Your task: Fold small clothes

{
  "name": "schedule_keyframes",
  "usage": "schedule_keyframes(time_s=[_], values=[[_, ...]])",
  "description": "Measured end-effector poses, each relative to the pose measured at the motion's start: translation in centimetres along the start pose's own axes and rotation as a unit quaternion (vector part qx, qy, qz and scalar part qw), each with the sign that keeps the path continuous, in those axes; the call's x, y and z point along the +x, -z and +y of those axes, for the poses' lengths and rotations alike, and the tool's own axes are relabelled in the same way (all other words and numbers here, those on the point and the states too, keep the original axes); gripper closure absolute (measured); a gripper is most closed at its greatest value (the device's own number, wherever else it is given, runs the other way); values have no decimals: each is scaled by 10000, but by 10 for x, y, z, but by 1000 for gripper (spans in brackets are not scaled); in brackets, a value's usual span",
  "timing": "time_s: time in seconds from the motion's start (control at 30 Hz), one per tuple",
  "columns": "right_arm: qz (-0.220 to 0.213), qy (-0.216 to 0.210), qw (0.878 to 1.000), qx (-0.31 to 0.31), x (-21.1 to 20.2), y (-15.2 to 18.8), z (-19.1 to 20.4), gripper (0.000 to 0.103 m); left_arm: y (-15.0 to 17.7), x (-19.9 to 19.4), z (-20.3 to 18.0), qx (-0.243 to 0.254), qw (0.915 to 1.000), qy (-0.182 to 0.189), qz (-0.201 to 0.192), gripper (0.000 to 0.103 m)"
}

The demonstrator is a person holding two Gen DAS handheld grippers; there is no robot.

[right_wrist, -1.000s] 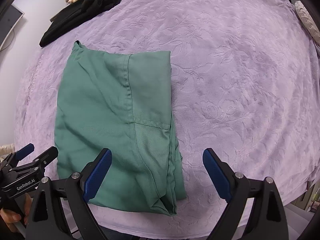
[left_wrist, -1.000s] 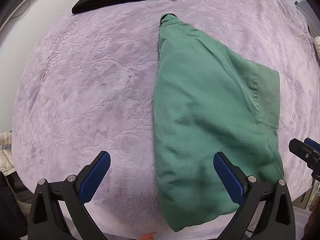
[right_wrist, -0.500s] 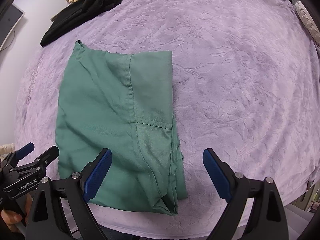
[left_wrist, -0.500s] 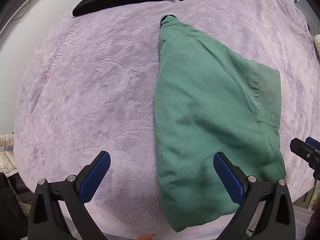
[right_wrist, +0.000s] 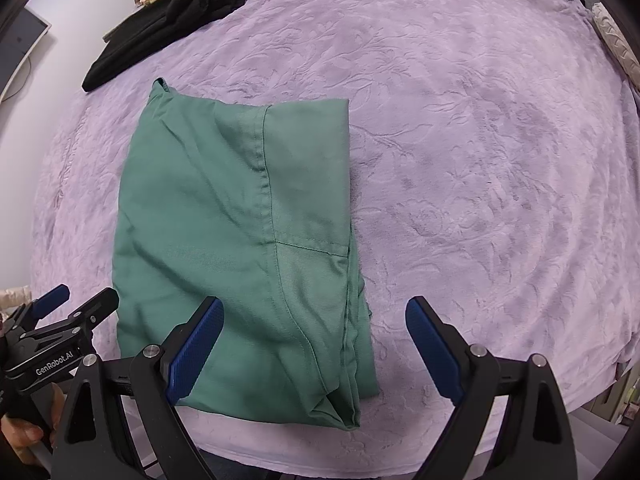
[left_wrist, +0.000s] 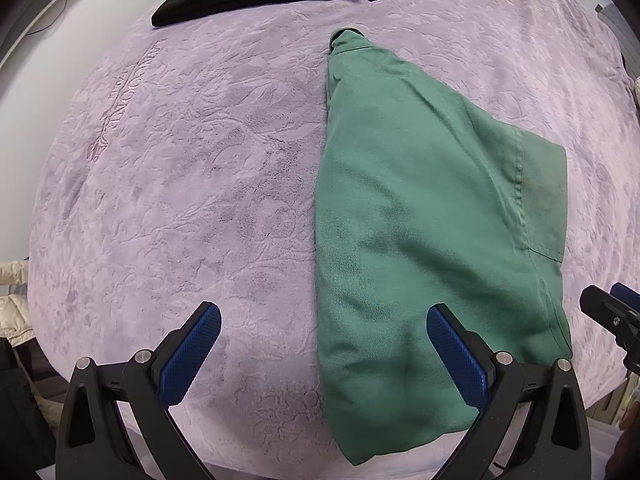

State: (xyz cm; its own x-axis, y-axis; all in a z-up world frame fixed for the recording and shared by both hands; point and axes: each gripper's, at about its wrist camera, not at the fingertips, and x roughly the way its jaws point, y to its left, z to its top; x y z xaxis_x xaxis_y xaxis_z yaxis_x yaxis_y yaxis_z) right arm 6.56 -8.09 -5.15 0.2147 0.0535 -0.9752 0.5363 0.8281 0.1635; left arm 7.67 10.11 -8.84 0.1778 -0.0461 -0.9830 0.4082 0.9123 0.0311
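The green garment (right_wrist: 240, 240) is lying folded into a rough rectangle on the lilac blanket (right_wrist: 480, 160), near its front edge, where both hand-held grippers can reach it. The left hand-held gripper (left_wrist: 324, 356) is hanging over the garment's left border with its jaws spread wide and gripping nothing. The right hand-held gripper (right_wrist: 316, 344) is hovering over the near right corner, equally released and empty, probably lined up to take that layered edge for another fold. The cloth is looking like a matte woven twill with stitched seams and a hemmed panel, bunching thickly at the corner. The blanket is plush, embossed with a floral relief. Dark clothes (right_wrist: 172, 28) are lying at the far side, well apart.
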Motion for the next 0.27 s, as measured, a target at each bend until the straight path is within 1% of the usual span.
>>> schedule_keyframes(time_s=[0.27], values=[[6, 19, 10000, 24, 2, 2, 0, 9, -2, -2, -3, 104, 9999, -21, -74, 0]])
